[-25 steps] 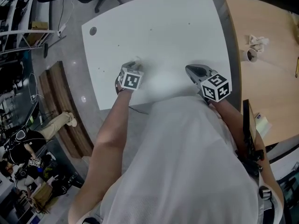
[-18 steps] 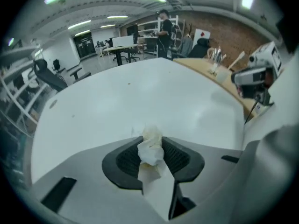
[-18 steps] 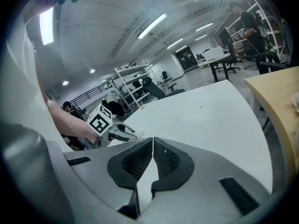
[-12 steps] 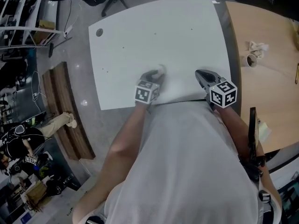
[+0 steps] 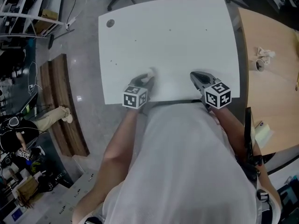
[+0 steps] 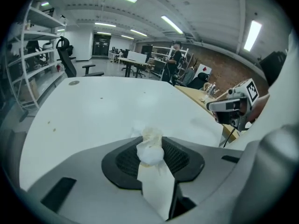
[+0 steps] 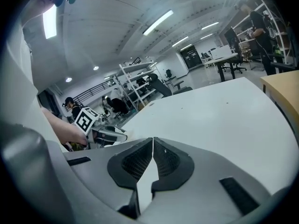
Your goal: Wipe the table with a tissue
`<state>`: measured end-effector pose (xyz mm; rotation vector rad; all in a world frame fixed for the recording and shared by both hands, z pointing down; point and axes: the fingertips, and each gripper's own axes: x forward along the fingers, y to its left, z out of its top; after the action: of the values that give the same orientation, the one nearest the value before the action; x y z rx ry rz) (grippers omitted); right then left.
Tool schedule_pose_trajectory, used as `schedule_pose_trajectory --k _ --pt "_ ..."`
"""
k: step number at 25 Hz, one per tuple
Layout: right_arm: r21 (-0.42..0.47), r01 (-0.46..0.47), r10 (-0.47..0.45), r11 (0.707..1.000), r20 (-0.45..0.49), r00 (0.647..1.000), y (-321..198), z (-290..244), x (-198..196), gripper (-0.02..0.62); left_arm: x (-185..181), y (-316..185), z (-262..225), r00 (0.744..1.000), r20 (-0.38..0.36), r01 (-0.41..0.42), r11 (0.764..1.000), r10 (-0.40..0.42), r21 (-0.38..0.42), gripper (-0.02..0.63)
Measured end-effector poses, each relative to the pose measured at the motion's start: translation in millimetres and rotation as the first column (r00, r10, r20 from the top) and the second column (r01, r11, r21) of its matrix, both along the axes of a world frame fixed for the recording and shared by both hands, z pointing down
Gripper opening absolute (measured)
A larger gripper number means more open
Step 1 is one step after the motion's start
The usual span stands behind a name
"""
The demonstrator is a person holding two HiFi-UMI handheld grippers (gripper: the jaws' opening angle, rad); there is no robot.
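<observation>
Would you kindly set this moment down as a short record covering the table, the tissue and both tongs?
table: white, with a few small specks
left tongs: closed on a crumpled tissue, above the table's near edge
right tongs: closed, nothing between them, by the same edge
tissue touching table: cannot tell

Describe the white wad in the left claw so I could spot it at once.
Start at the big white table, at its near edge, where the left claw leans in. Pinched between its jaws is a crumpled white tissue, bunched into a knob at the tips. Another white wad lies loose on the wooden desk to the right.
</observation>
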<state>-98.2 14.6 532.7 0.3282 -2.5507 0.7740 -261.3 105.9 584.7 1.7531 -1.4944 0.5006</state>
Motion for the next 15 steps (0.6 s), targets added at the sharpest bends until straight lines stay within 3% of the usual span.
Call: schedule_pose_trajectory --k 9,15 --pt "0.018 0.072 -0.072 0.997 -0.031 0.997 31 1 -54 0.018 -66 38 5 0.998 0.022 0.066 0.998 -0.067 0.014 0.124" --pt "0.037 0.116 -0.116 0.993 -0.016 0.993 64 -2 -110 0.018 -137 78 3 0.992 0.065 0.104 0.995 -0.104 0.01 0.124"
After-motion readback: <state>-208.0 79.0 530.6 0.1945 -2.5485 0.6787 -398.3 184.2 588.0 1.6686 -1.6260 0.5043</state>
